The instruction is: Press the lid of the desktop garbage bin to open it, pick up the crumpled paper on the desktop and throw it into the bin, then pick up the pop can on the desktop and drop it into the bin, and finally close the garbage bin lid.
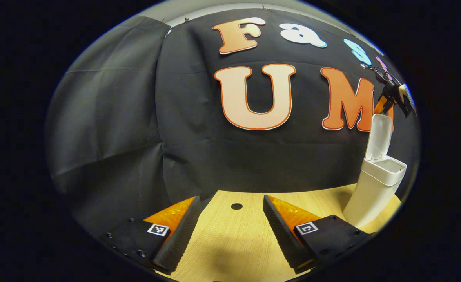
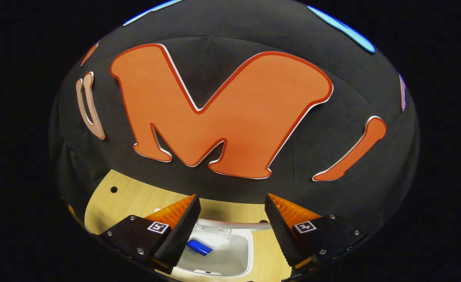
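Observation:
The white garbage bin point(image 1: 374, 188) stands on the wooden desk at the right of the left gripper view, its lid point(image 1: 379, 137) tipped upright and open. High above it hangs my right gripper point(image 1: 394, 96). In the right gripper view I look down into the bin's mouth point(image 2: 249, 254), where a blue pop can point(image 2: 200, 247) lies inside. I cannot tell whether the pale shape beside the can is the paper. My right gripper point(image 2: 231, 197) is open above the bin with nothing between its fingers. My left gripper point(image 1: 231, 197) is open low over the desk, holding nothing.
The light wooden desk point(image 1: 230, 243) has a small round hole point(image 1: 236, 206) near the back, also seen as the hole point(image 2: 113, 189) left of the bin. The black cloth wall rises right behind the desk and the bin.

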